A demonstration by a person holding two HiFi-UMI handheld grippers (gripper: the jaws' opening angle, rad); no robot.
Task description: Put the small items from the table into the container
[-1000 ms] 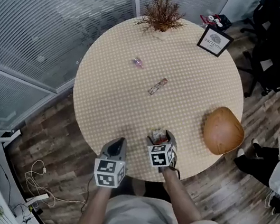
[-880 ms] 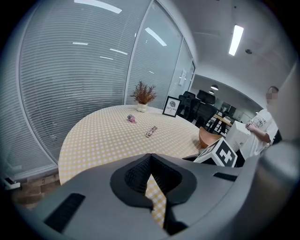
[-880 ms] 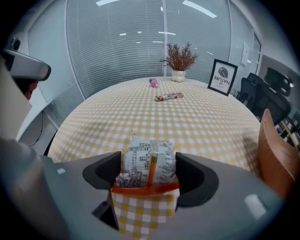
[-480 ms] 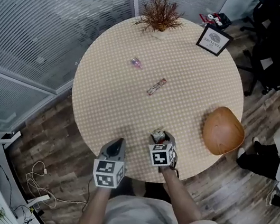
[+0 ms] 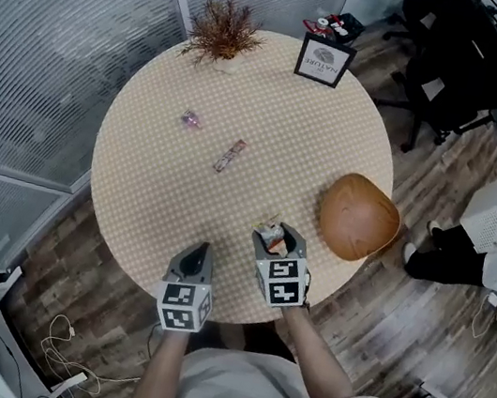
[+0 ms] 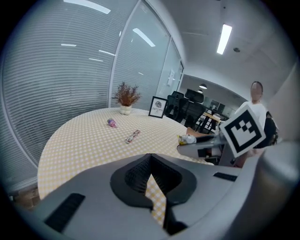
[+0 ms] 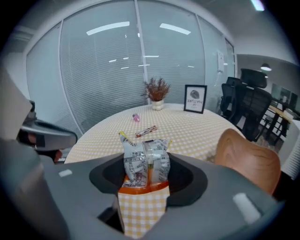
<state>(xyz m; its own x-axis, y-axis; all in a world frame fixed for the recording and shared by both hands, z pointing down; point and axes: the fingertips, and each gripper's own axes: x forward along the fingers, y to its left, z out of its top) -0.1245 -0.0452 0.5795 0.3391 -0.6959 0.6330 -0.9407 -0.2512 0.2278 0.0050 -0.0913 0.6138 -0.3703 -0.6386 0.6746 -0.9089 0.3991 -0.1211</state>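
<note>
My right gripper [image 5: 275, 237] is near the table's front edge, its jaws closing with the pads pressing on a crinkled silver-and-orange snack packet [image 7: 145, 164], which hangs above the checked tablecloth [image 5: 155, 186]. The left gripper [image 5: 198, 253] hovers to its left, shut and empty [image 6: 151, 174]. The brown rounded container [image 5: 358, 216] stands at the table's right edge, right of the packet. A slim snack bar [image 5: 230, 155] and a small pink candy [image 5: 190, 118] lie farther out on the cloth.
A dried plant in a pot [image 5: 223, 29] and a framed sign [image 5: 323, 62] stand at the table's far side. Glass walls with blinds run along the left. Black office chairs [image 5: 451, 48] are beyond the table at the right.
The right gripper has narrowed onto the snack packet and risen from the cloth with it. The left gripper shifted slightly, and the head view swung so the table sits more to the left.
</note>
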